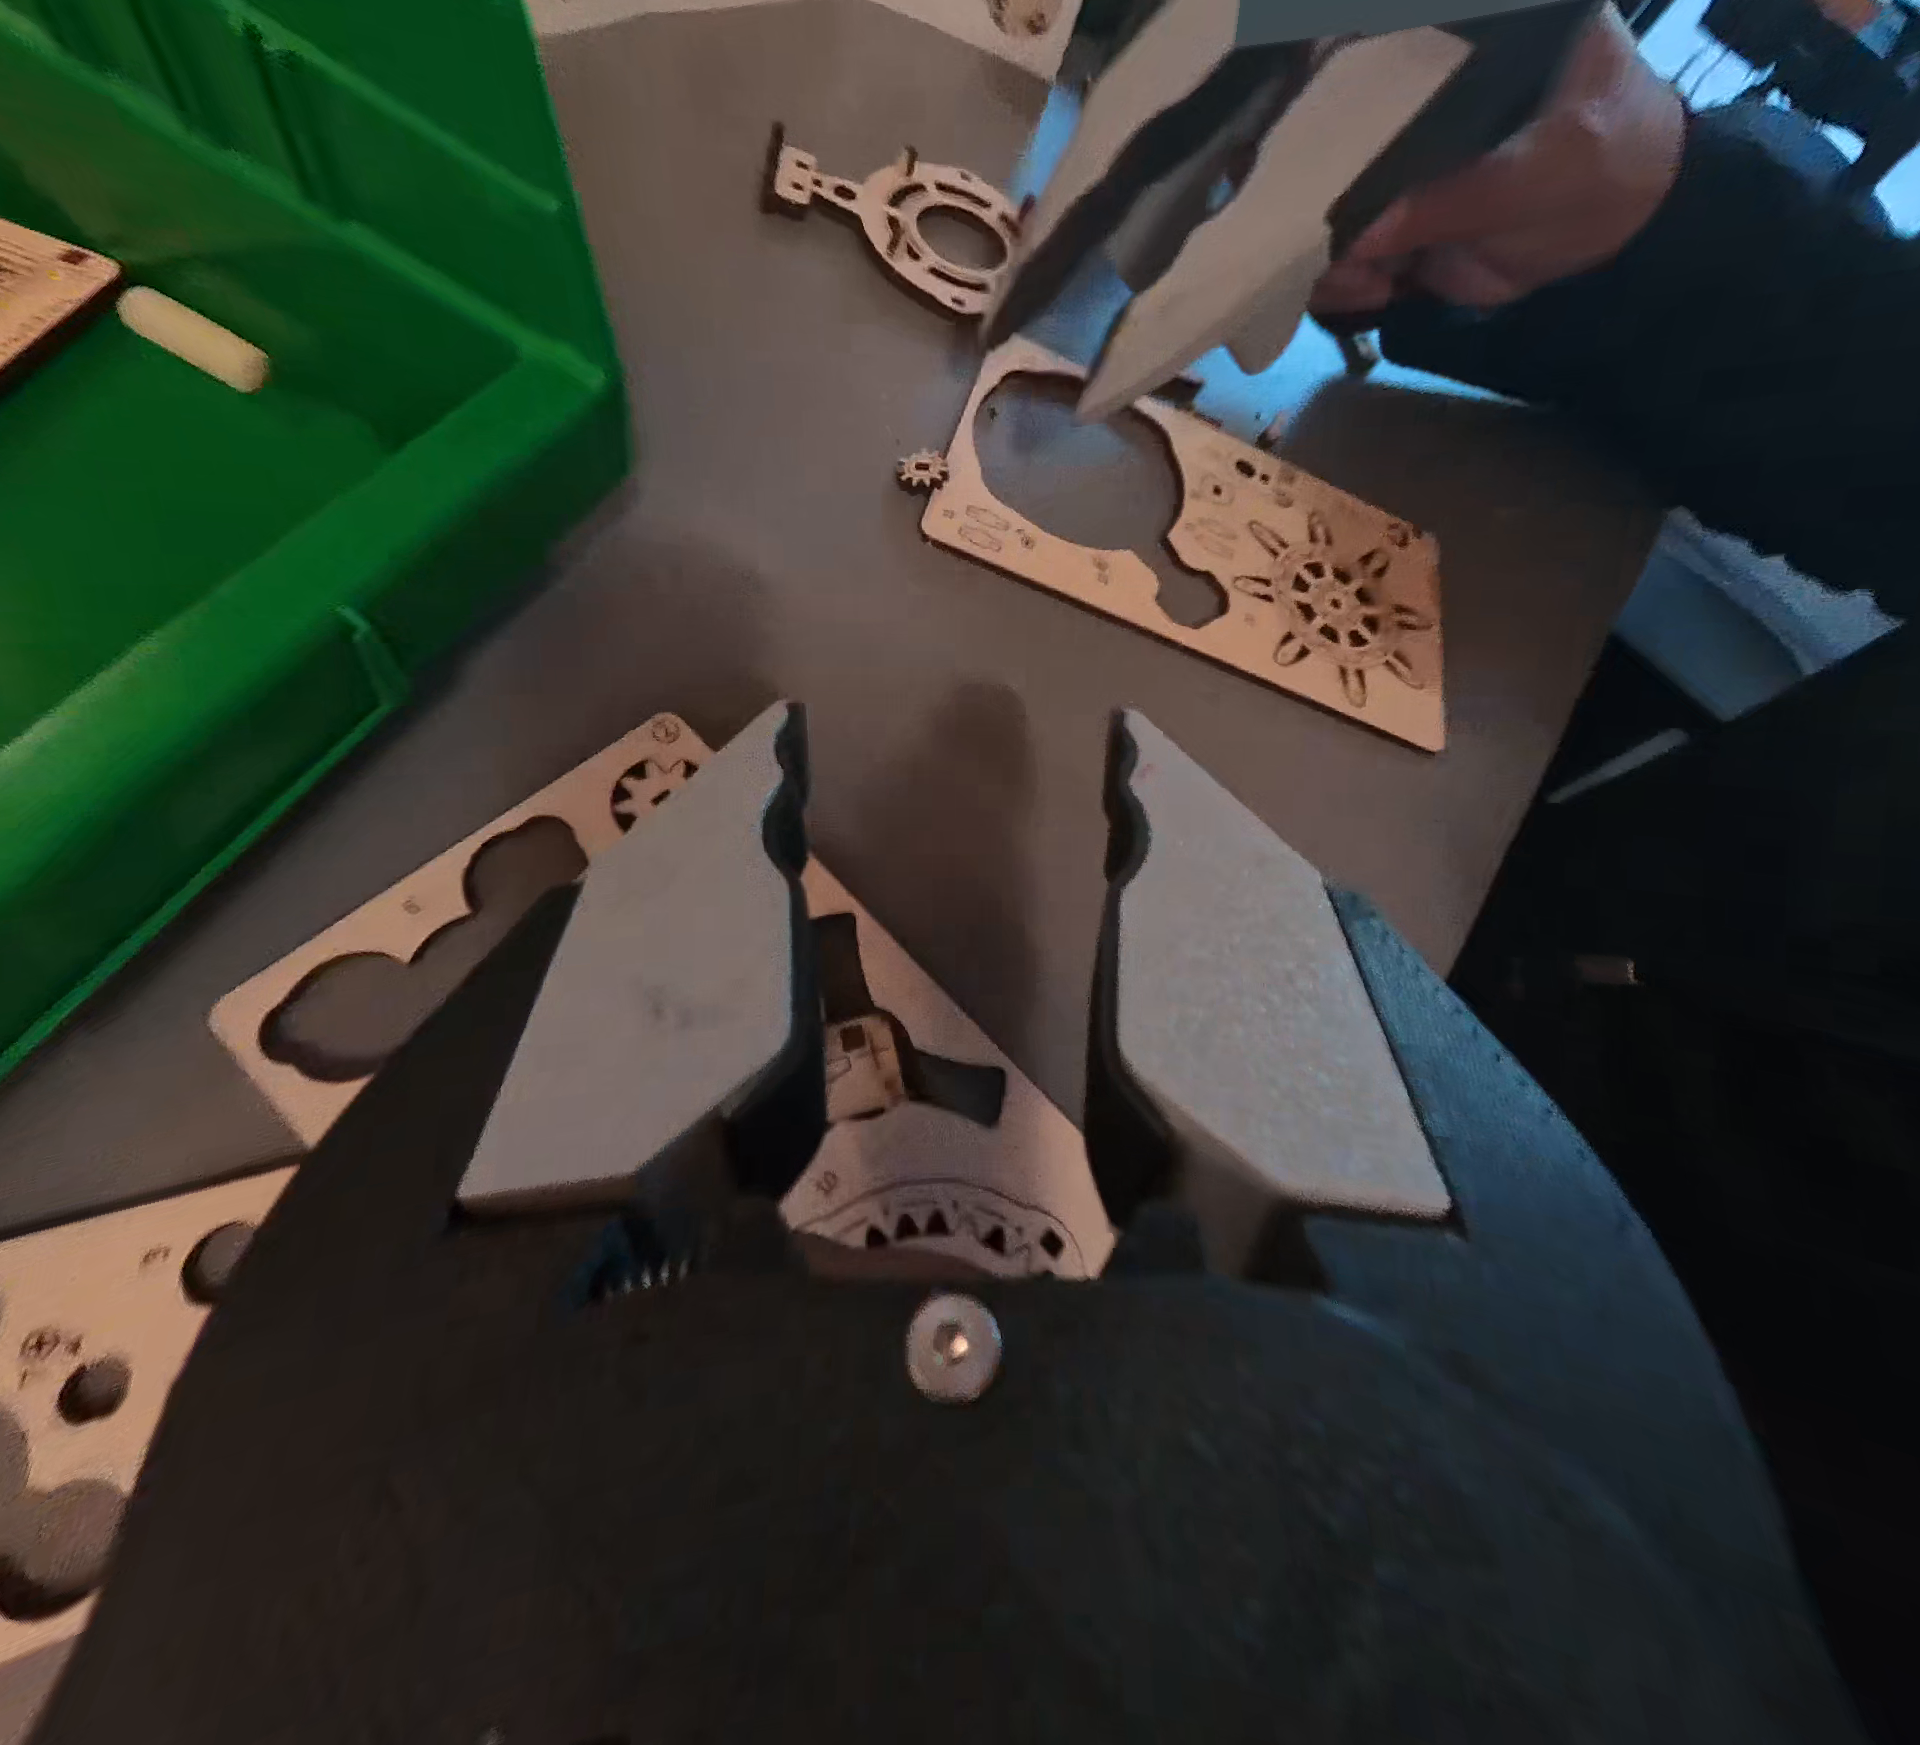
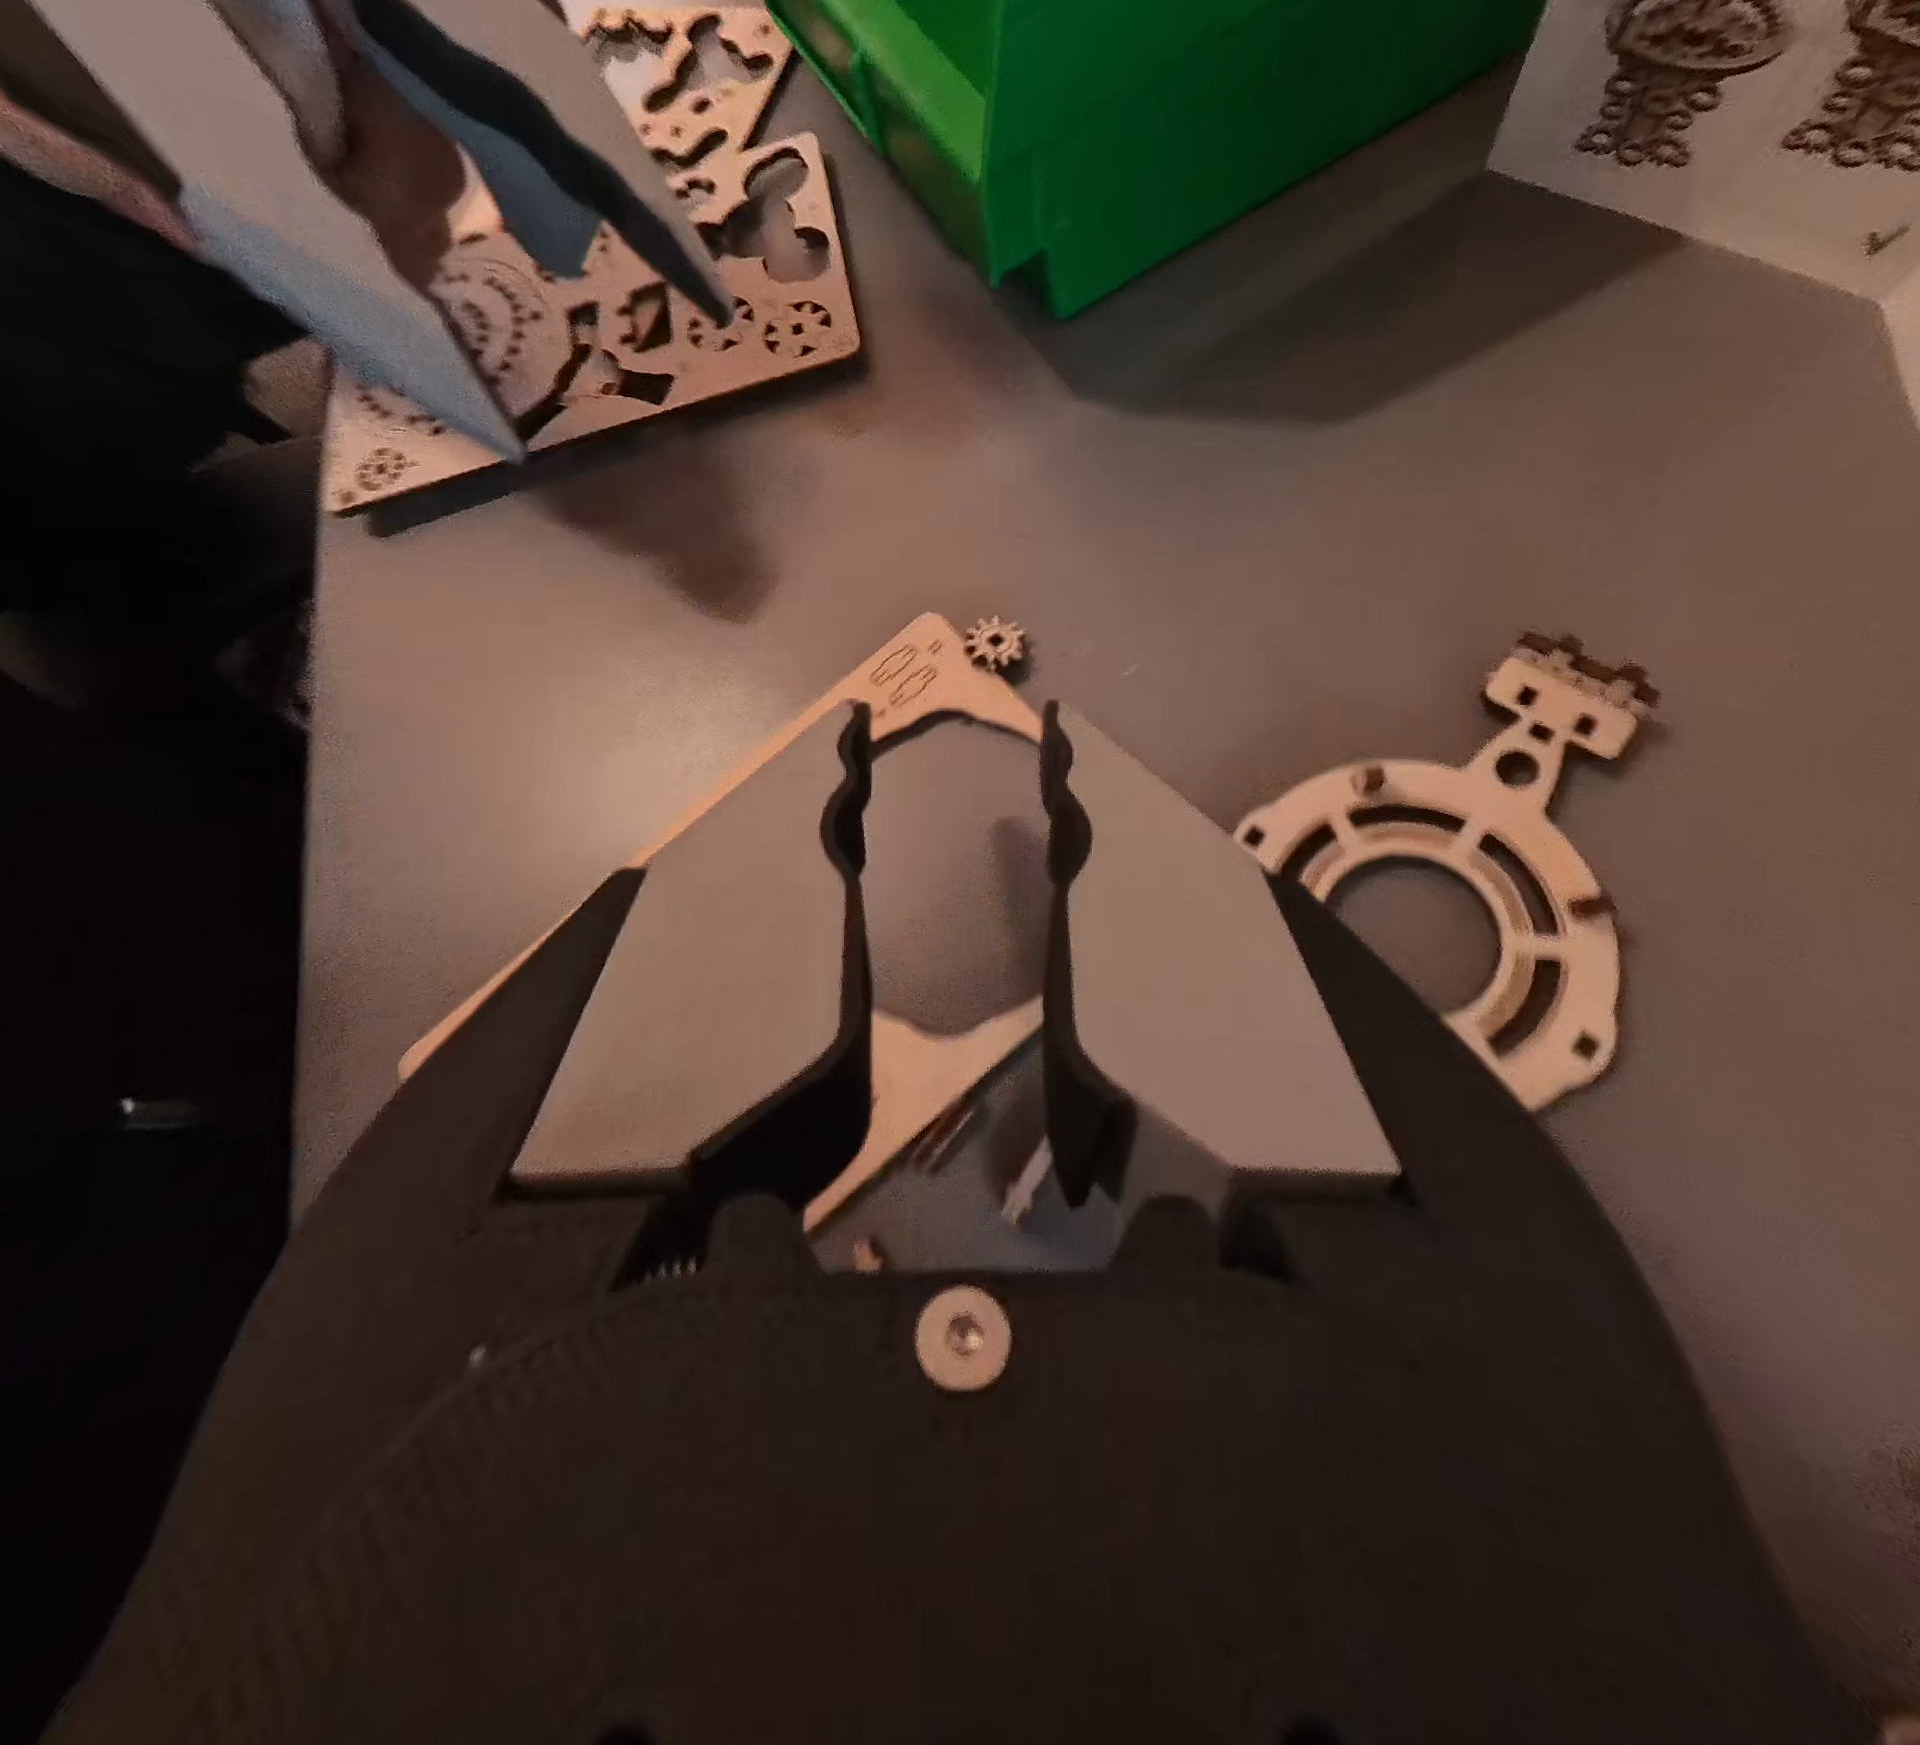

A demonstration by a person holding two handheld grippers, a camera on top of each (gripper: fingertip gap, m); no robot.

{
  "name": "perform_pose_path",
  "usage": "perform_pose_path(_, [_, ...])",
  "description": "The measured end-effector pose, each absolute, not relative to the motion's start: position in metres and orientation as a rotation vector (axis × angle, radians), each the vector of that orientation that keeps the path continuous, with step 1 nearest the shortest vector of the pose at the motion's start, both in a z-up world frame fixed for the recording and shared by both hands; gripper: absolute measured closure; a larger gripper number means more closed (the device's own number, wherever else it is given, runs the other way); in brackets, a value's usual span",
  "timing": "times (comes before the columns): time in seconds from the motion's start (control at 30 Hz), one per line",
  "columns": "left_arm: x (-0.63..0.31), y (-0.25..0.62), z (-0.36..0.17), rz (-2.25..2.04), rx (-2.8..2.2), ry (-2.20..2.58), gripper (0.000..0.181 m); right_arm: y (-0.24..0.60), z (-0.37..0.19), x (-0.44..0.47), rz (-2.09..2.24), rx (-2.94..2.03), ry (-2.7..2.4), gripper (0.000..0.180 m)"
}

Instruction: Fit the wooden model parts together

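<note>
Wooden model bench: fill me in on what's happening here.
A person holds a hand-held gripper in each hand over a grey table. The left hand-held gripper is open above a punched-out wooden sheet; the right hand-held gripper is open over another sheet. A ring-shaped wooden part and a small gear lie loose. Nothing is gripped yet.

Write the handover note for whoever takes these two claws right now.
Left claw: open, empty, above the pale wooden cut-out sheets beside the green plastic bin.
Right claw: open, empty, over the pale wooden sheet with the large pear-shaped hole.
Loose on the grey table: the flat wooden ring-shaped part with a stem and the tiny wooden gear at that sheet's corner.
Done: those two parts are out of their sheets.
Left: nothing looks joined yet; all fitting remains.
</note>
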State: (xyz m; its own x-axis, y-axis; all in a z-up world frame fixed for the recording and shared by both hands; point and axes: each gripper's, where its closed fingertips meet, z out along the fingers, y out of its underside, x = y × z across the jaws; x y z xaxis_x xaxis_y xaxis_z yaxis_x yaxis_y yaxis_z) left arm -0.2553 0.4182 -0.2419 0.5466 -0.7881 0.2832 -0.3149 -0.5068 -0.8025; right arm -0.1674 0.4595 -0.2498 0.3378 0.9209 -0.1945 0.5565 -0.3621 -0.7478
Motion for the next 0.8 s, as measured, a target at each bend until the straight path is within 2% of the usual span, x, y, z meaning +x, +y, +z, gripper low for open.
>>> perform_pose_path(0.2, [-0.250, 0.415, -0.235, -0.872, -2.024, 0.945, 0.130, 0.475, -0.275, -0.192, 0.768, -2.130, -1.352, 0.151])
perform_pose_path(0.27, [-0.247, 0.416, -0.225, -0.911, -1.983, 0.946, 0.130, 0.476, -0.276, -0.196, 0.781, -2.140, -1.344, 0.156])
perform_pose_path(0.33, [-0.243, 0.417, -0.223, -0.956, -1.969, 0.951, 0.131, 0.475, -0.278, -0.196, 0.776, -2.154, -1.352, 0.174])
perform_pose_path(0.37, [-0.242, 0.418, -0.224, -0.964, -1.975, 0.952, 0.131, 0.475, -0.278, -0.196, 0.775, -2.151, -1.358, 0.176])
perform_pose_path(0.7, [-0.229, 0.423, -0.239, -0.922, -2.043, 0.961, 0.131, 0.481, -0.247, -0.177, 0.764, -2.007, -1.303, 0.180])
perform_pose_path(0.8, [-0.227, 0.422, -0.243, -0.875, -2.068, 0.970, 0.131, 0.479, -0.252, -0.171, 0.790, -2.065, -1.277, 0.166])
